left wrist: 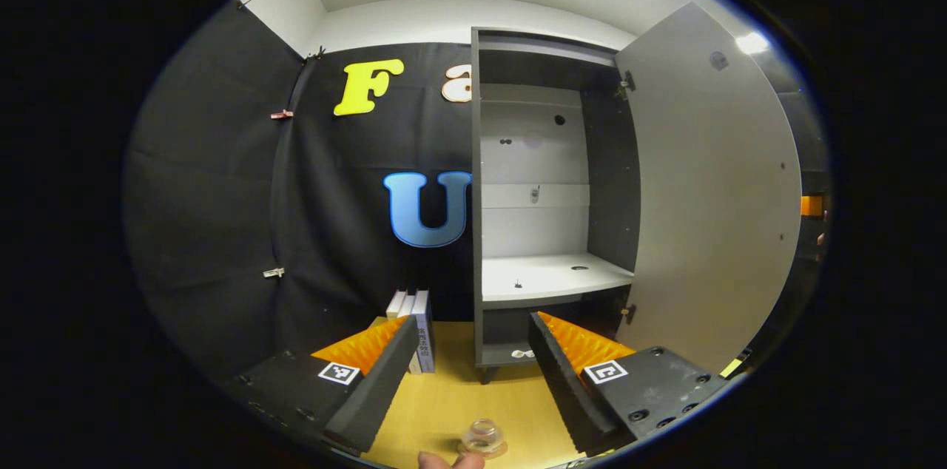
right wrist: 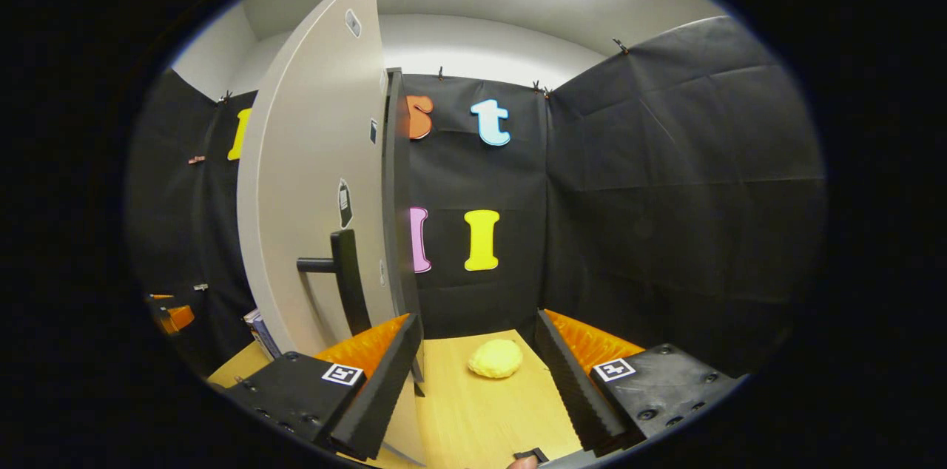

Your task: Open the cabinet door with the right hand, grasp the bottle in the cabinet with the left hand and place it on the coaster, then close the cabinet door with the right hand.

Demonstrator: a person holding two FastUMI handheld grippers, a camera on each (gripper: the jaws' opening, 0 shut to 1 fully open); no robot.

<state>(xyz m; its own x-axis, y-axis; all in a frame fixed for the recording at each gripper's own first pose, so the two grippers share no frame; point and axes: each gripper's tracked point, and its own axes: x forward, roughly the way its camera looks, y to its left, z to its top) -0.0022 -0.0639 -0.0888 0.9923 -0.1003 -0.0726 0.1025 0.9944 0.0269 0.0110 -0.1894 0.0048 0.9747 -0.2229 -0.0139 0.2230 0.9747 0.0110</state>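
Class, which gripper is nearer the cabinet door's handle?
Right. The right gripper sits just beside the door handle, while the left gripper faces the open cabinet from the door's other side.

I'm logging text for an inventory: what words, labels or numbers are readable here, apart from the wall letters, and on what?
Nothing is readable.
Book spines: print too small.
Stickers on the cabinet door: too blurred.
Square tags: coded patterns, no words.
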